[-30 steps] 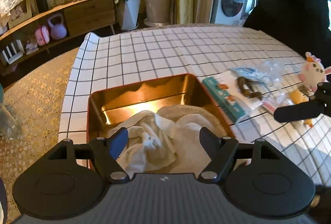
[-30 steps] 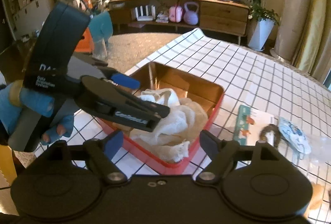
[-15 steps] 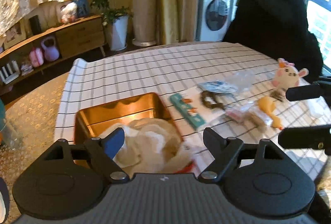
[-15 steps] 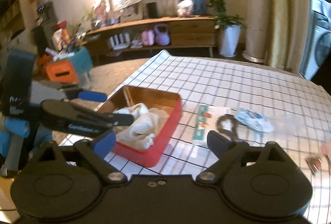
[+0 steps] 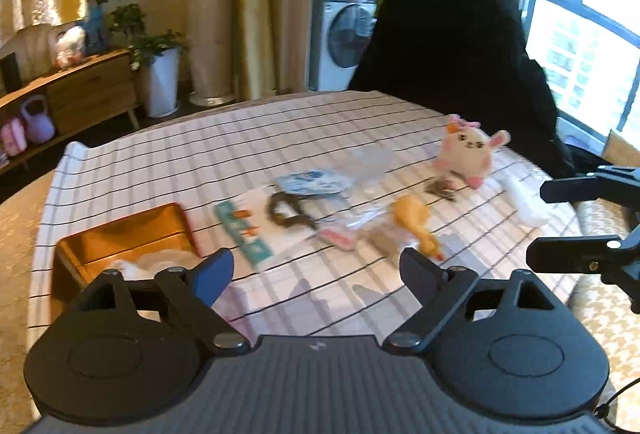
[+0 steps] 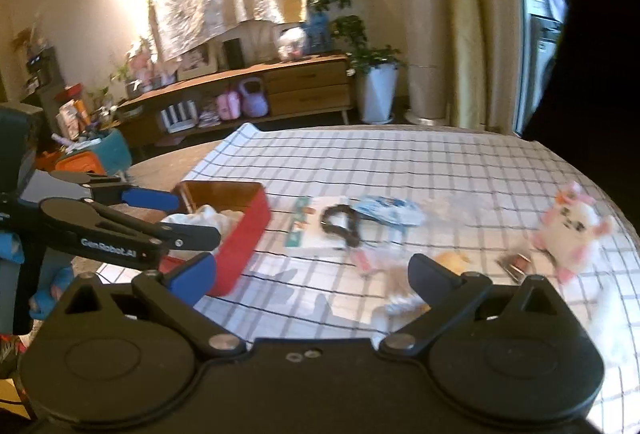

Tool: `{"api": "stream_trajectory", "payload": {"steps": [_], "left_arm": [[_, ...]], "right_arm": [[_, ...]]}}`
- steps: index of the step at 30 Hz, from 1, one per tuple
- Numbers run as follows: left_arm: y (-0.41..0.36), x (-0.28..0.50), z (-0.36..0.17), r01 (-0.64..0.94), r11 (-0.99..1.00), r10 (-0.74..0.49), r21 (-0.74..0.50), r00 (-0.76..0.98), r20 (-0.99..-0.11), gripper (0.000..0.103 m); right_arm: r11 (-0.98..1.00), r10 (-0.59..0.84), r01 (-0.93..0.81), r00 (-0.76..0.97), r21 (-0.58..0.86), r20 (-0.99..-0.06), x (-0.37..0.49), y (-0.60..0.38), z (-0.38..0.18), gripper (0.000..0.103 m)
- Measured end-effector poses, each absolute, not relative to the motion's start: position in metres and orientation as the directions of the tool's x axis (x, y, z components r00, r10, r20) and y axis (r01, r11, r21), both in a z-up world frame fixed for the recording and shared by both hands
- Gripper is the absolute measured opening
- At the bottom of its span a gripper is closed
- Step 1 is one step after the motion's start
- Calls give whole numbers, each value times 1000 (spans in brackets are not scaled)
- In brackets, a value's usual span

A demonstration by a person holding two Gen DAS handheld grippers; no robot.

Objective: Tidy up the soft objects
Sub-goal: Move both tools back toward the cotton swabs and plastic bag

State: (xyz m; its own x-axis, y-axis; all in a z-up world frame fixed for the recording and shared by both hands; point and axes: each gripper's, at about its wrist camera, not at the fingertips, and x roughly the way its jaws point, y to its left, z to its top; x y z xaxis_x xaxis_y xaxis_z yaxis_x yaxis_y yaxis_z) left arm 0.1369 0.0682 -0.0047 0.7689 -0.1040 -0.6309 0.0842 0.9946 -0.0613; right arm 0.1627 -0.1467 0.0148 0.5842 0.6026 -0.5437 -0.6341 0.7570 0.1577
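Note:
A red tin (image 6: 244, 234) with a gold inside (image 5: 120, 238) sits at the table's left and holds white cloths (image 6: 208, 215). A white and pink plush toy (image 5: 466, 153) (image 6: 570, 226) lies at the right. A yellow rubber chicken (image 5: 416, 220) lies mid-table near crumpled wrappers. My left gripper (image 5: 316, 270) is open and empty above the table's near edge; it also shows in the right wrist view (image 6: 188, 218) beside the tin. My right gripper (image 6: 312, 274) is open and empty; it shows at the right edge of the left wrist view (image 5: 548, 222).
A teal card (image 5: 244, 234), a dark loop (image 5: 288, 211), a blue-white packet (image 5: 312, 181) and clear wrappers (image 5: 370, 159) lie on the checked tablecloth (image 5: 240, 145). A person in black (image 5: 452, 33) stands beyond the table. A sideboard (image 6: 280, 89) lines the wall.
Both grippers have pulled back from the tin and swung right, toward the plush toy and the chicken. The cloths stay in the tin. Both grippers stay open.

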Motion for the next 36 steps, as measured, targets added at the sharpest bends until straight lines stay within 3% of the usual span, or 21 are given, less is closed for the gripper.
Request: {"api": "stream_trajectory", "payload": {"steps": [9,19,36], "left_arm": [[17,160,-18,139,987,-158,-80,757,-633,101],[-24,206,-56,66,998,-64,-23,726,-684,101],[-37,265,-114,-115,993,83,7,672,-736,101]], "right_arm": [[847,498,-513,673,139,-546,165,-218,-3,102],[939,328,-328,759,105,-562,191,-288,-30,102],[971,236,-192,706,140,-668,269,-334,-92,94]]}}
